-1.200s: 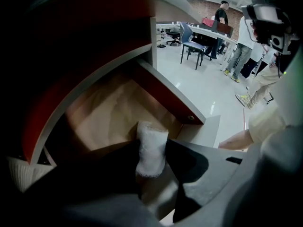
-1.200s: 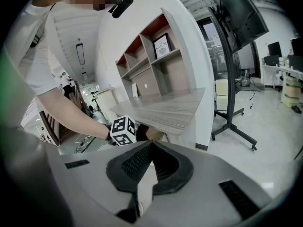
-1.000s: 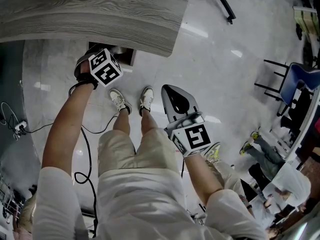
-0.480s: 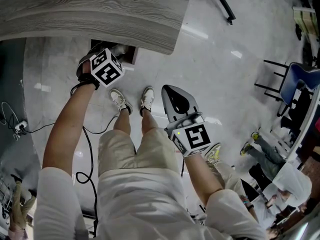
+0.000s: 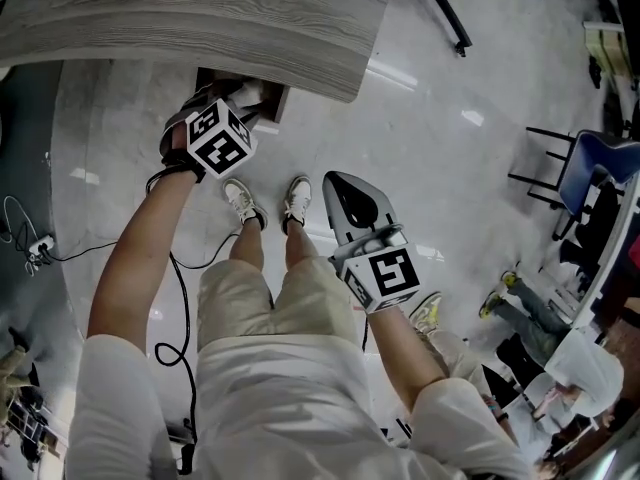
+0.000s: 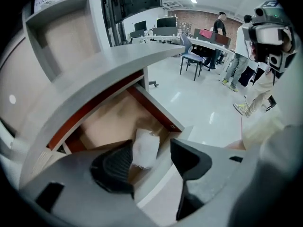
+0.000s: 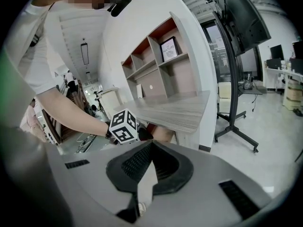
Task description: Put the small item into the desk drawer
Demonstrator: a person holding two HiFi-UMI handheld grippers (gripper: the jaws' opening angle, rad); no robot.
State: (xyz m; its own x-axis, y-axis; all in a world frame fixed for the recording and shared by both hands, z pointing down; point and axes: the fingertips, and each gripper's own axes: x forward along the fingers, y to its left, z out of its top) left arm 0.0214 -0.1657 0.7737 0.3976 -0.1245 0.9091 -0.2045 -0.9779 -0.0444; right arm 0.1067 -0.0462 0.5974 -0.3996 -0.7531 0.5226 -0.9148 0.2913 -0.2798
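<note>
- The left gripper point(image 6: 152, 150), a smooth grey plastic shell with black ribbed pads, is released: its jaws have just been opening and stand wide apart.
- Between those parted jaws lies the small white crumpled item point(image 6: 144, 148), soft and wrinkled like a wadded packet. It sits just beside the left pad, and the right pad is clear of it, so nothing presses on it.
- The item rests inside the open desk drawer point(image 6: 158, 110), a shallow box with a matte tan floor and red-brown side walls, near its front corner.
- The drawer is pulled out from under the curved desk top point(image 5: 200, 18), which has a grey wood-grain surface with long streaks and a thin rounded edge.
- In the head view, the left gripper's cube with black-and-white square markers point(image 5: 218, 140) hangs right over the drawer opening.
- The right gripper point(image 7: 150, 148) is clenched on nothing: its two black ribbed pads meet at the tips, forming a pointed arch, and only a thin slit shows lower down.
- It hovers well apart from the desk, above the person's beige shorts point(image 5: 270, 298), and its own marker cube point(image 5: 385, 273) is near the wrist.
- The glossy pale stone-pattern floor point(image 5: 420, 128) reflects the ceiling lights, and a thin black cable point(image 5: 175, 298) loops across it beside the person's white sneakers point(image 5: 240, 200).
</note>
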